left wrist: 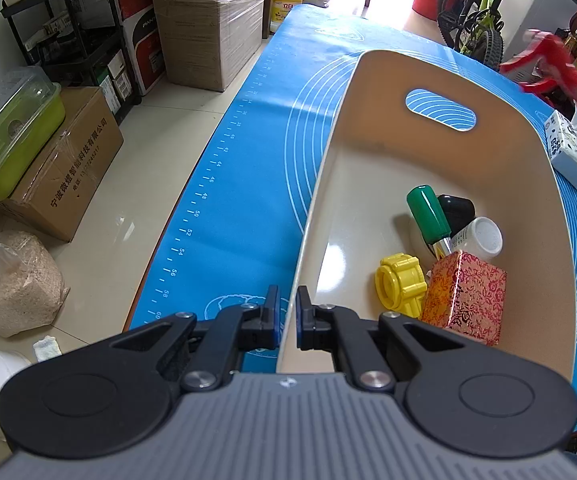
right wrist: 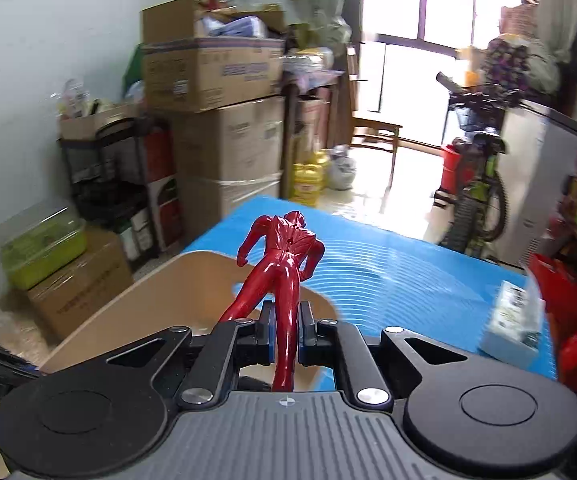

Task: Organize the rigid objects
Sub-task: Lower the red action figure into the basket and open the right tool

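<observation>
Right claw (right wrist: 287, 334) grips red figure (right wrist: 284, 256) above bin (right wrist: 160, 280); left claw (left wrist: 287, 322) pinches its rim.

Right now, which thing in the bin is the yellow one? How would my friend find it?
Find the big cream bin on the blue mat. Near its close end, the yellow ring lies left of the red flowery box. It alone is bright yellow, with bumpy, gear-like edges.

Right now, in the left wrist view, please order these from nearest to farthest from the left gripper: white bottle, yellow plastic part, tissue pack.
From the left gripper:
1. yellow plastic part, inside the bin, just right.
2. white bottle, deeper inside the bin.
3. tissue pack, outside the bin, far right on the mat.
</observation>
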### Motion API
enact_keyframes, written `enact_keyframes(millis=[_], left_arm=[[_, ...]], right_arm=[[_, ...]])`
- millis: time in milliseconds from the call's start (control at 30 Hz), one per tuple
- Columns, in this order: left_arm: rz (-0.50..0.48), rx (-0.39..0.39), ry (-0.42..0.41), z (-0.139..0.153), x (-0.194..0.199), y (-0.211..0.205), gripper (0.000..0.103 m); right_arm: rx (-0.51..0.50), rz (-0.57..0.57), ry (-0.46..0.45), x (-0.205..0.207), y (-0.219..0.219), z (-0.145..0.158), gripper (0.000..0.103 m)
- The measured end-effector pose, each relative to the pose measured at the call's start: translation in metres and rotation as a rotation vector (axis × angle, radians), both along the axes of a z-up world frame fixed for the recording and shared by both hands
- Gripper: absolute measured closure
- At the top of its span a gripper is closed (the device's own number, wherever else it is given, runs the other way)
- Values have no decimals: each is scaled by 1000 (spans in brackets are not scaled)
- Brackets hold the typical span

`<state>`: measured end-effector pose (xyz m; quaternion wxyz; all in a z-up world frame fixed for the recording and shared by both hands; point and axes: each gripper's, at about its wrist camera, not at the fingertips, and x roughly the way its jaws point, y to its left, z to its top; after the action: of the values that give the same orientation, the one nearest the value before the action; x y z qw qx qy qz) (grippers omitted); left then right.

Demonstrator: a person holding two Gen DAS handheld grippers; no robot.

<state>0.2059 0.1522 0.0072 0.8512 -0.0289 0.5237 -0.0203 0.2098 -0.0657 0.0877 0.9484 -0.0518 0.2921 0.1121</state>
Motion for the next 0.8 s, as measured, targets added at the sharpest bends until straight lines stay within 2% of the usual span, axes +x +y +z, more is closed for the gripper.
enact_keyframes(millis=[367, 533, 667, 800], left_arm=[[0, 0, 0, 0, 0, 0, 94], [1, 0, 0, 0, 0, 0, 94], [1, 2, 0, 0, 0, 0, 94], [0, 5, 1, 1, 1, -1, 94]], right_arm=[[-41, 78, 201, 23, 62, -58, 82], [-67, 66, 288, 28, 68, -80, 81], [-76, 46, 306, 26, 65, -87, 80], [-43, 42, 295, 22, 58, -80, 49]])
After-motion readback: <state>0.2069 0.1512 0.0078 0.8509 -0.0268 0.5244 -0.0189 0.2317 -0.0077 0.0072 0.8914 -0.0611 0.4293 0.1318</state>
